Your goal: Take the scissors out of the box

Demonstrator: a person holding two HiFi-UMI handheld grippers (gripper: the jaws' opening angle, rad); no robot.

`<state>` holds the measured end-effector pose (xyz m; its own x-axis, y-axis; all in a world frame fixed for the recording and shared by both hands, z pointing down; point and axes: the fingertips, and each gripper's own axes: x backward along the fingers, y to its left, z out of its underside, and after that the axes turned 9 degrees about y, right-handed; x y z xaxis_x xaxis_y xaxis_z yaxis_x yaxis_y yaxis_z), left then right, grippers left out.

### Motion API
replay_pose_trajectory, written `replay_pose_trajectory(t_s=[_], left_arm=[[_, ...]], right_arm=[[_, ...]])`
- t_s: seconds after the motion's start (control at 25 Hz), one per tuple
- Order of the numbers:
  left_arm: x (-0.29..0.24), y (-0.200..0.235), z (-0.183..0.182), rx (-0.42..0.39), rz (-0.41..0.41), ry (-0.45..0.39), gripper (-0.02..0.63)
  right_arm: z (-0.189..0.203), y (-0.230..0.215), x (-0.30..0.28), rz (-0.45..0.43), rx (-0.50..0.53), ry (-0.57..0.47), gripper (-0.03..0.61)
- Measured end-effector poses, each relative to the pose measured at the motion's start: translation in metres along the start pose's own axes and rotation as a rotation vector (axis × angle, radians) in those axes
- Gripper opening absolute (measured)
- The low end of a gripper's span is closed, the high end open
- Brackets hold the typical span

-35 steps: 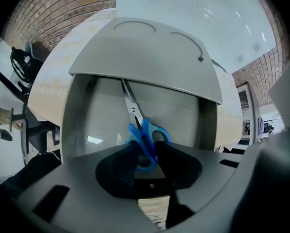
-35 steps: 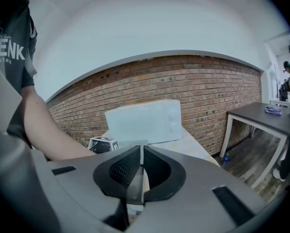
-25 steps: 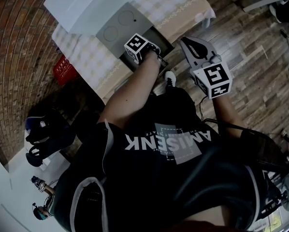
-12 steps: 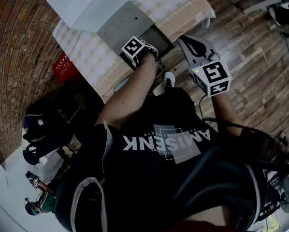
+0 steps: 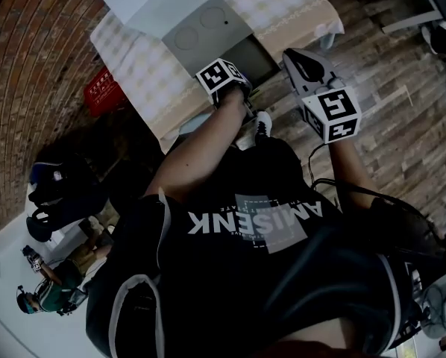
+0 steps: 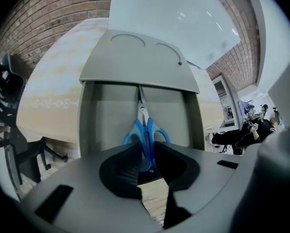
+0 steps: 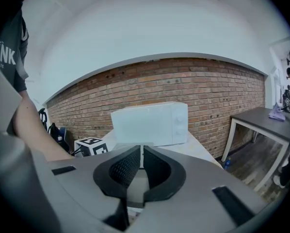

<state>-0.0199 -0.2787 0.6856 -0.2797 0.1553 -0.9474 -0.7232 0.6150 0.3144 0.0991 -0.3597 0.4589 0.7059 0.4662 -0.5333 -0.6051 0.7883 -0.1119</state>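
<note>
A: Located scissors [image 6: 146, 130] in the box [image 6: 87, 125], blades under its lid [image 6: 135, 62], blue handles at its open end.
B: Grip?
A: Noted left tool [image 6: 145, 148] just closing, clamped on the handles; right tool [image 7: 141, 152] pinched together, empty, beside the box. Advise drawing out handles-first, clear of the box walls.
</note>
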Motion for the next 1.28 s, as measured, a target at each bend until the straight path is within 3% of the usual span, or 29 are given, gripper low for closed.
replay_pose_trajectory(t_s=[0.28, 0.48, 0.72, 1.0, 1.28], left_arm=[[0.024, -0.003, 0.004, -0.073, 0.045, -0.03, 0.087], [0.049, -0.015, 0.005, -0.095, 0.143, -0.048, 0.087], [0.073, -0.01, 0.021, -0.103, 0.247, -0.014, 0.085], [0.106, -0.008, 0.041, -0.169, 0.368, 0.029, 0.084], [0.16, -0.015, 0.027, -0.253, 0.494, -0.097, 0.085]], right_arm=[[-0.027, 0.005, -0.004, 0.011, 0.027, -0.045, 0.05], [-0.038, 0.012, -0.01, 0.0, 0.038, -0.059, 0.049], [-0.059, 0.026, -0.02, -0.025, 0.066, -0.087, 0.05], [-0.073, 0.045, -0.026, -0.038, 0.091, -0.098, 0.051], [-0.095, 0.064, -0.025, -0.035, 0.12, -0.128, 0.05]])
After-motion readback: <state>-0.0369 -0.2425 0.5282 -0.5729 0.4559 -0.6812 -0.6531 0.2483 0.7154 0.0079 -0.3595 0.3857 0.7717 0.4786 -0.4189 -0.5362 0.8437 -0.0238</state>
